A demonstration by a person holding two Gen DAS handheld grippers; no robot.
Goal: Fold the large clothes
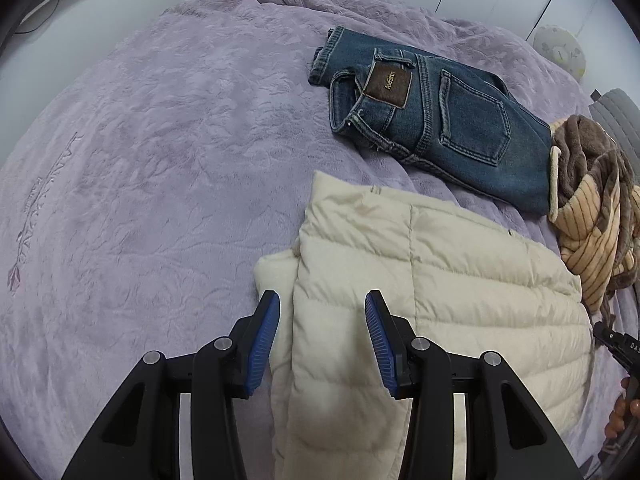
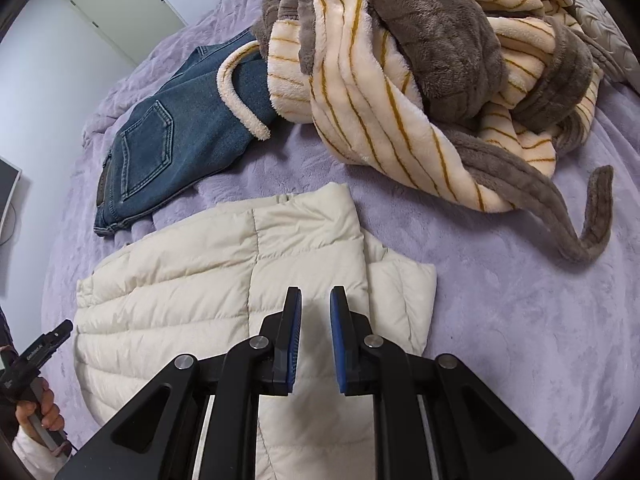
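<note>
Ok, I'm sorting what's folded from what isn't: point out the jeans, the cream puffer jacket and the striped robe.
jeans (image 1: 472, 128): left wrist view, back pocket.
cream puffer jacket (image 2: 200, 264): right wrist view, quilted top panel.
striped robe (image 2: 360, 92): right wrist view, cream striped fleece.

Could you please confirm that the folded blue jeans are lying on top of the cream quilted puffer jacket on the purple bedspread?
Not quite: the folded blue jeans lie beside the cream quilted puffer jacket, apart from it, directly on the purple bedspread. The left wrist view shows the gap.
</note>
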